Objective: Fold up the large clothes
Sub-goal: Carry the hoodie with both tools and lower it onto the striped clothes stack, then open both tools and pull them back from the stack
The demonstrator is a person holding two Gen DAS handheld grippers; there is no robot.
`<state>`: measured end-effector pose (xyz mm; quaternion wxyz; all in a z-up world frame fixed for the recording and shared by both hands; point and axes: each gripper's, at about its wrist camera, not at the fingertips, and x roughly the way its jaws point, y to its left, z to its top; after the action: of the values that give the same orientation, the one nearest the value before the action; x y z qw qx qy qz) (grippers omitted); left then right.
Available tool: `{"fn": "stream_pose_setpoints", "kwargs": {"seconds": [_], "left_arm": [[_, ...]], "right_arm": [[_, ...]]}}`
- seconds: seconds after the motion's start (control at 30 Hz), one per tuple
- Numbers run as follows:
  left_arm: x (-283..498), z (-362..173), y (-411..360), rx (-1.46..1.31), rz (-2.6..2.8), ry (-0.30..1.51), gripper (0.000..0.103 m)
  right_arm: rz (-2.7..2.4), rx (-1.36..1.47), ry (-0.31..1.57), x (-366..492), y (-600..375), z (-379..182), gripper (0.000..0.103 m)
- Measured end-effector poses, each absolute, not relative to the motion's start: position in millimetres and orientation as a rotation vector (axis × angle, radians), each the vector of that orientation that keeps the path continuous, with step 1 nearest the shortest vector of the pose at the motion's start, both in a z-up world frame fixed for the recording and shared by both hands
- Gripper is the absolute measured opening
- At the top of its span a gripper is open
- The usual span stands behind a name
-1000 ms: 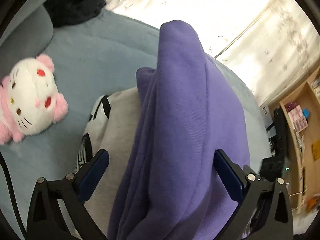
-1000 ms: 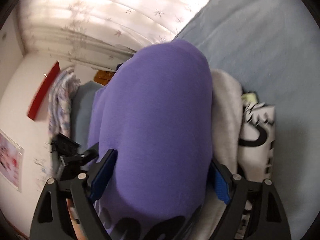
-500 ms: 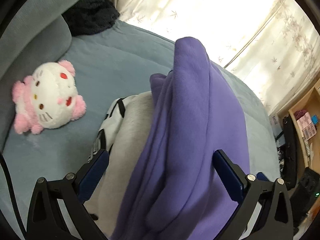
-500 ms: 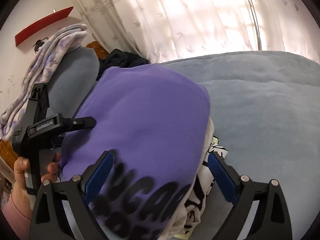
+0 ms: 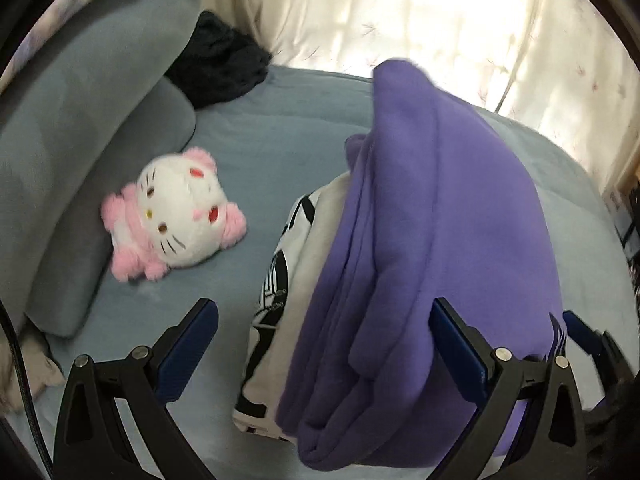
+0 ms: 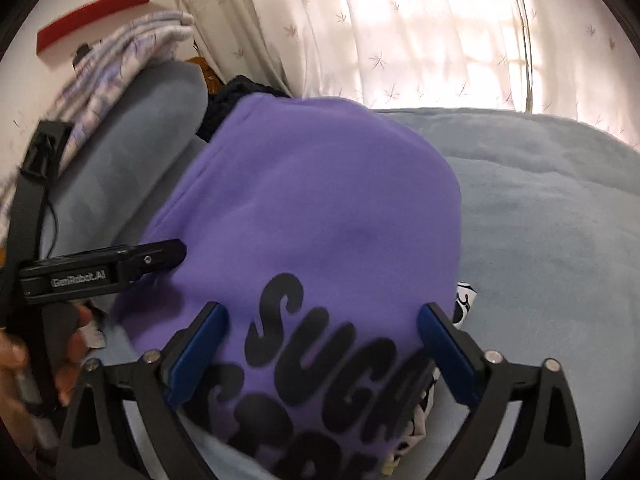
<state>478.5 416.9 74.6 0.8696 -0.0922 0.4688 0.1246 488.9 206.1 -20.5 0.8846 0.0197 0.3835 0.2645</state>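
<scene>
Holding both tools wide apart, we read this as the end of a fold. The right tool has just been opening to its widest, and the purple sweatshirt sits between its blue pads without either pad pressing on it. The left tool is likewise spread, with the sweatshirt's layered edge lying between its pads and nothing clamped. In the right wrist view we see that tool from the side, carried in a hand at the left edge, its tip just beside the garment's flank; whether it touches the cloth we cannot say, as the frame is blurred there.

The sweatshirt looks folded into a thick bundle and rests on top of a stack: under it a grey garment, and below that a white piece with black print. The stack lies on the blue bed cover, with a plush toy well to its left beside a grey pillow, and a dark garment near the curtain.

In our judgement the stacking step is done, and the next move calls for drawing both tools clear without dragging the top layer, then reaching for the next unfolded piece, perhaps that dark garment.
</scene>
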Motion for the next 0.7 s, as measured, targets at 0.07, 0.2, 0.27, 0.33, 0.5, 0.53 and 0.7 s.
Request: {"fn": "stream_pose_setpoints", "kwargs": {"seconds": [0.07,0.2,0.27,0.33,0.5,0.53,0.7], "left_arm": [[476.2,68.6,421.2,-0.208,0.278,0.973,0.103],[473.3,63.6,431.4,-0.259,0.27,0.971,0.103],[470.3,64.6,429.0,-0.247,0.265,0.958,0.103],[463.8,72.8,419.4,-0.212,0.253,0.94,0.103],[435.4,95.3,400.2,-0.186,0.244,0.942,0.103],[424.1,104.5,393.6,-0.194,0.229,0.939,0.103],[356.5,167.4,359.4,-0.239,0.174,0.877,0.103]], "right_arm": [[0.512,-0.032,0.756,482.5,221.7,-26.9,0.103],[0.501,-0.064,0.707,476.8,230.2,-28.4,0.103],[0.505,-0.052,0.711,475.8,225.7,-26.3,0.103],[0.502,-0.036,0.729,473.1,217.8,-22.9,0.103],[0.54,-0.049,0.786,440.7,201.1,6.0,0.103],[0.548,-0.058,0.785,430.5,198.3,13.2,0.103],[0.601,-0.036,0.771,352.8,155.7,77.6,0.103]]}}
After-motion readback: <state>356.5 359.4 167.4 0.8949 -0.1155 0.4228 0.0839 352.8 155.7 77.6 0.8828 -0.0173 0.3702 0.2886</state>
